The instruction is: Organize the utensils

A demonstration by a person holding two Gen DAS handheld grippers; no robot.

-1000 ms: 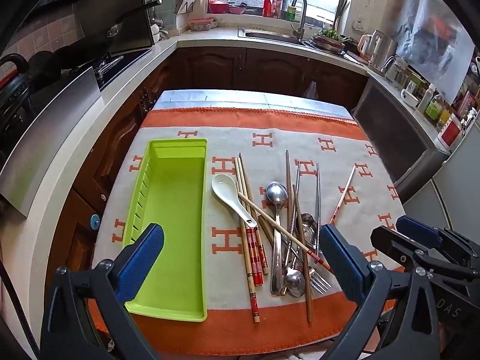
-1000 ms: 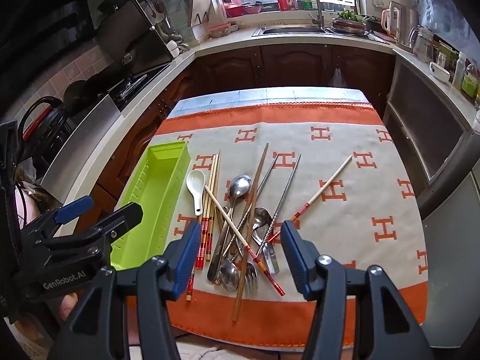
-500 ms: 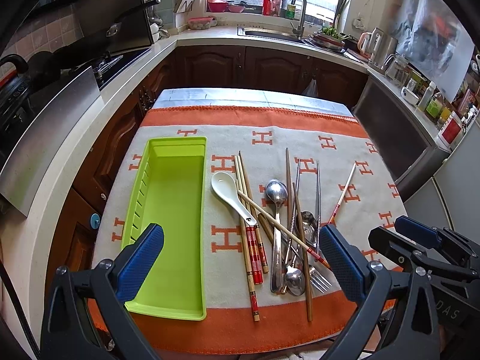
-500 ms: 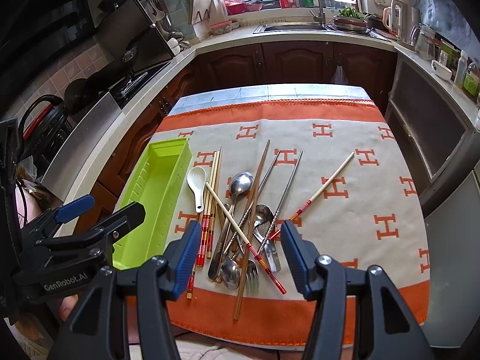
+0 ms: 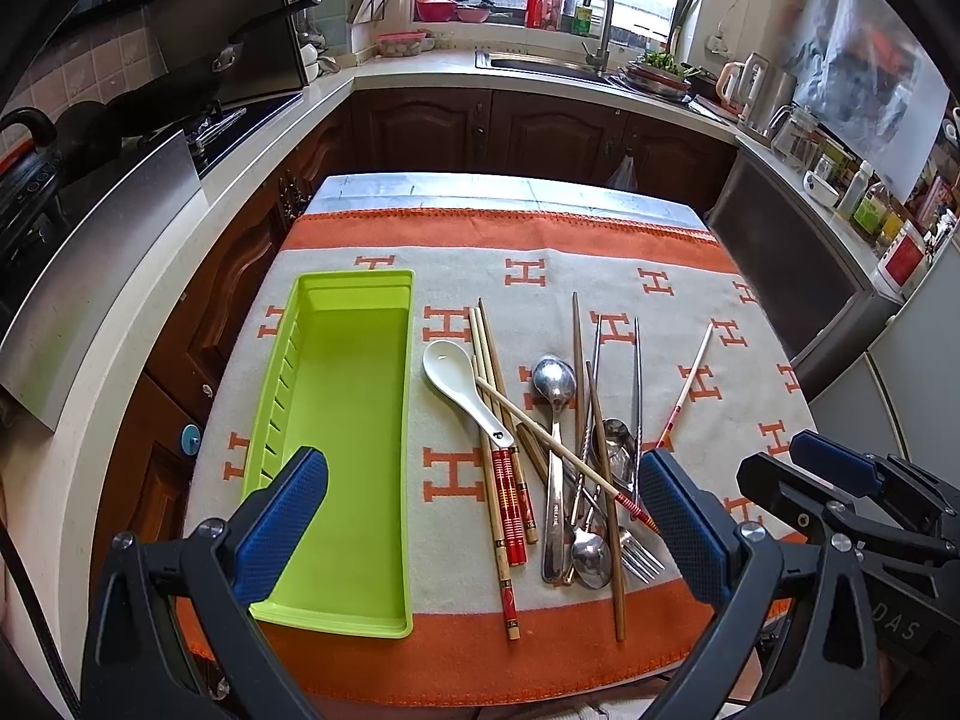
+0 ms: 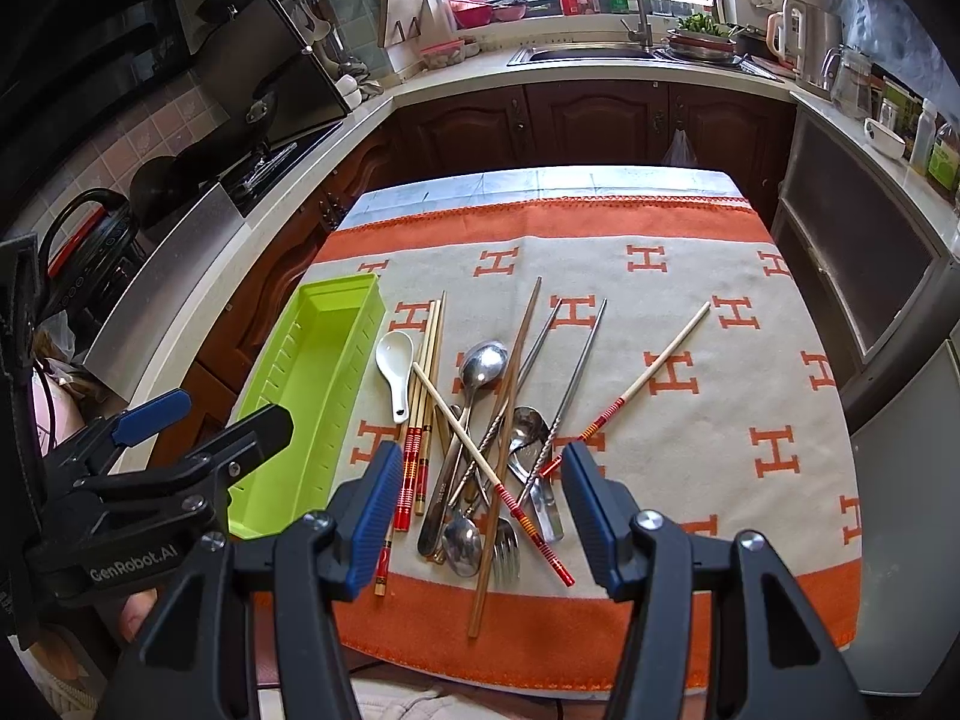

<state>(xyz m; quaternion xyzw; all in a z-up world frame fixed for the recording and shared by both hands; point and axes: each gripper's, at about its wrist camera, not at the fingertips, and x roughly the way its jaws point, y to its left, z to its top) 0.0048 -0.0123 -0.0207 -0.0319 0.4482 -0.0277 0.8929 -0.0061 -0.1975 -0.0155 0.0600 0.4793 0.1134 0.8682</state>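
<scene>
A lime-green tray [image 5: 354, 420] [image 6: 312, 384] lies empty on the left of an orange-and-cream cloth. To its right is a loose heap of utensils: a white ceramic spoon [image 5: 462, 384] [image 6: 396, 372], wooden chopsticks with red ends [image 5: 501, 456] [image 6: 420, 408], steel spoons [image 5: 555, 396] [image 6: 480, 372], a fork [image 5: 639, 552] [image 6: 507, 546], brown chopsticks [image 6: 510, 426] and steel chopsticks [image 6: 576, 372]. One red-tipped chopstick [image 6: 654, 372] lies apart to the right. My left gripper [image 5: 480, 516] is open above the near edge. My right gripper [image 6: 480, 498] is open over the heap's near end. Both hold nothing.
The cloth covers a small table [image 5: 510, 189] ringed by kitchen counters. A stove with pans [image 5: 180, 114] is on the left, a sink [image 5: 558, 63] at the back, and jars and a kettle [image 5: 762, 90] on the right. A person's hand [image 6: 138, 612] shows under the left gripper.
Both grippers have edged slightly forward and upward, so the table sits a little lower in view. Nothing on the cloth has moved and both stay open.
</scene>
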